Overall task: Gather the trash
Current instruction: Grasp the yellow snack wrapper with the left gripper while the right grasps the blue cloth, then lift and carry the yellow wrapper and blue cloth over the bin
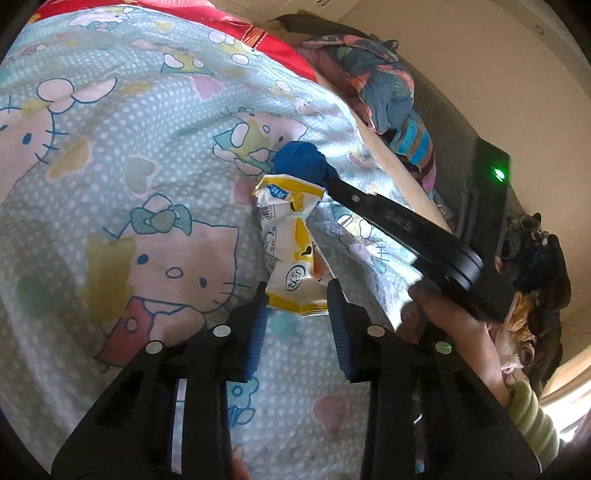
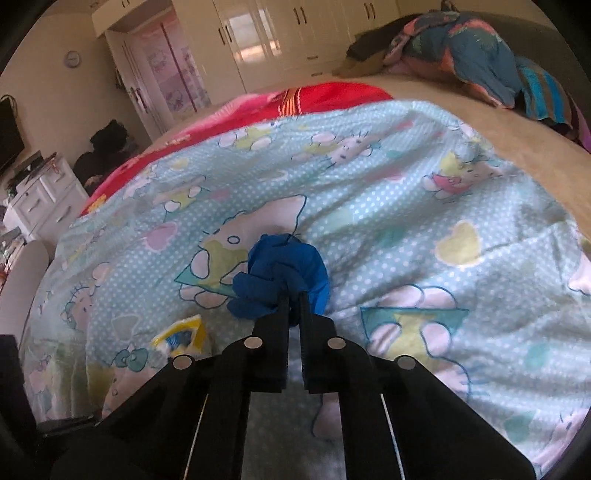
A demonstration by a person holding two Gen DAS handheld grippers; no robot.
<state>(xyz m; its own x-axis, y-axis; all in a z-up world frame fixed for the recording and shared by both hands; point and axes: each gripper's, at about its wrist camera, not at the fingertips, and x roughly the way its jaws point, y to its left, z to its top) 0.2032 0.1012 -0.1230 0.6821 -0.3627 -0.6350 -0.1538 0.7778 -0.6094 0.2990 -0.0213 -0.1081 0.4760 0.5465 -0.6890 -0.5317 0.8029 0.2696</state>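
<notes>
A crumpled yellow and white wrapper [image 1: 293, 254] lies on the Hello Kitty bedspread [image 1: 122, 177]. My left gripper [image 1: 298, 291] is open, its blue pads on either side of the wrapper's near end. My right gripper [image 2: 293, 295] is shut on a crumpled blue wad [image 2: 284, 273] and holds it just above the bedspread [image 2: 406, 229]. In the left wrist view the right gripper [image 1: 328, 177] reaches in from the right with the blue wad [image 1: 301, 160] at its tip, just beyond the wrapper. The wrapper's yellow corner [image 2: 181, 338] shows at the lower left of the right wrist view.
A red blanket [image 2: 325, 96] lies at the far end of the bed. A heap of colourful clothes [image 2: 469, 55] sits on the beige sheet at the far right. White wardrobes [image 2: 288, 33] and a white dresser [image 2: 40, 199] stand along the walls.
</notes>
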